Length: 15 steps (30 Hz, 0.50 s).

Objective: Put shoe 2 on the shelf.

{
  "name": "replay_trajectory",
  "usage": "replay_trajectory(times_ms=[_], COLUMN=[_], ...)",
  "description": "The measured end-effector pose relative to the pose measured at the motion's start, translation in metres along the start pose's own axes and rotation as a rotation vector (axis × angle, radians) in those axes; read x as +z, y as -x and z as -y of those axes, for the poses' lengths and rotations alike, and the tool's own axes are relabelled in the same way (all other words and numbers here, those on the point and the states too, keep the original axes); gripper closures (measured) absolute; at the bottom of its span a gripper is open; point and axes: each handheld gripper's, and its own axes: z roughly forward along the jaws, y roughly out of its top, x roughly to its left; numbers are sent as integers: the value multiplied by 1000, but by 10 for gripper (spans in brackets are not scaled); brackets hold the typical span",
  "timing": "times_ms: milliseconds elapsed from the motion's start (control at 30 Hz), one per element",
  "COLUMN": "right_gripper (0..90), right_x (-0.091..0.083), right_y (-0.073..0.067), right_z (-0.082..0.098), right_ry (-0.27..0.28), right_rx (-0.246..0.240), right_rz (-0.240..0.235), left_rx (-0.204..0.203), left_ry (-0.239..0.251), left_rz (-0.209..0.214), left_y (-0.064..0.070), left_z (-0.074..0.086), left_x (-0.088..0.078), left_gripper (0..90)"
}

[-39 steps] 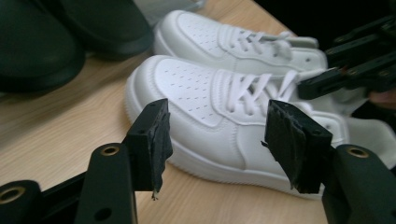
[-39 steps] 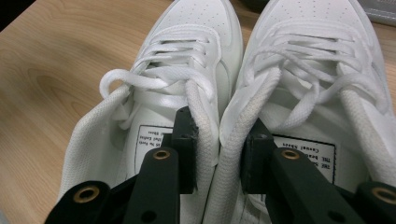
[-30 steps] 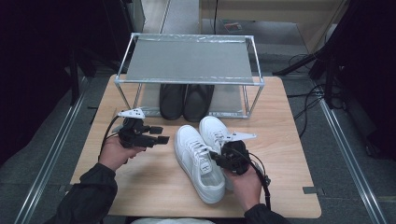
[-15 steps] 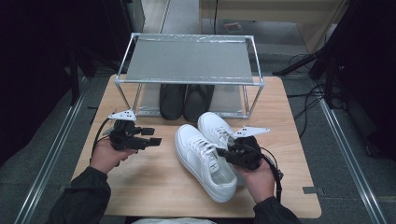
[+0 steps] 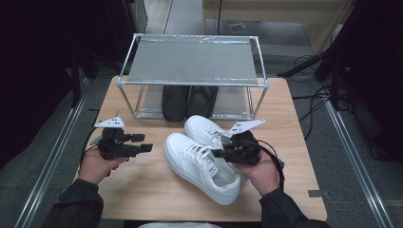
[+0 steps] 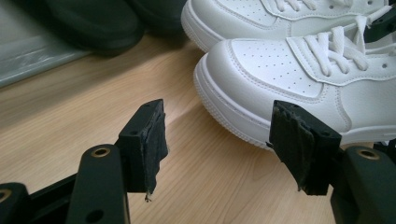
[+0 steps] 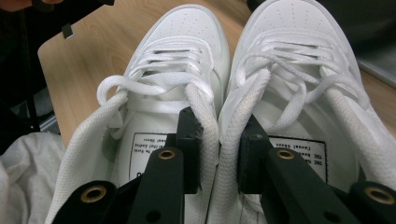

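We hold a pair of white sneakers [image 5: 202, 156] with the right gripper [image 5: 228, 151] near the middle of the wooden worktop [image 5: 142, 190]. In the right gripper view the two jaws are clamped together on the inner collars of both sneakers [image 7: 219, 93] — one jaw sits inside each shoe, and the two padded collar edges are pinched side by side between them. The sneakers lie with their toes pointing to the far left in the high view, the left one nearer to us, the right one just behind it and touching it.

Our left gripper [image 5: 142, 148] is held to the left of the sneakers, apart from them, pointing right toward the toe of the nearer shoe. Its jaws stand wide apart with nothing between them; they have just been opening, and in the left gripper view we see bare worktop [image 6: 70, 107] in the gap, with the white toe cap [image 6: 261, 79] just beyond the right-hand jaw.

At the far side of the worktop stands a metal-framed shoe rack [image 5: 192, 61] — under its top shelf a pair of black shoes [image 5: 189, 100] sits side by side, close behind the white pair.
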Motion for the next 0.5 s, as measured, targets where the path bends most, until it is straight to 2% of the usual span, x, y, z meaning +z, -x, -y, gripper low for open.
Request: replay_trajectory(times_ms=[233, 367, 500], right_gripper=[766, 766, 766], right_x=[23, 28, 26], right_y=[1, 3, 11], right_z=[-20, -34, -51], right_ry=[-31, -48, -42], right_rx=[-69, -112, -148], right_rz=[-74, -128, -194], left_rx=[-40, -44, -59], left_ry=[21, 29, 41], left_rz=[-24, -36, -47], left_y=[-5, -5, -8], left_z=[11, 15, 17], left_x=[-13, -19, -25], left_gripper=[364, 364, 364])
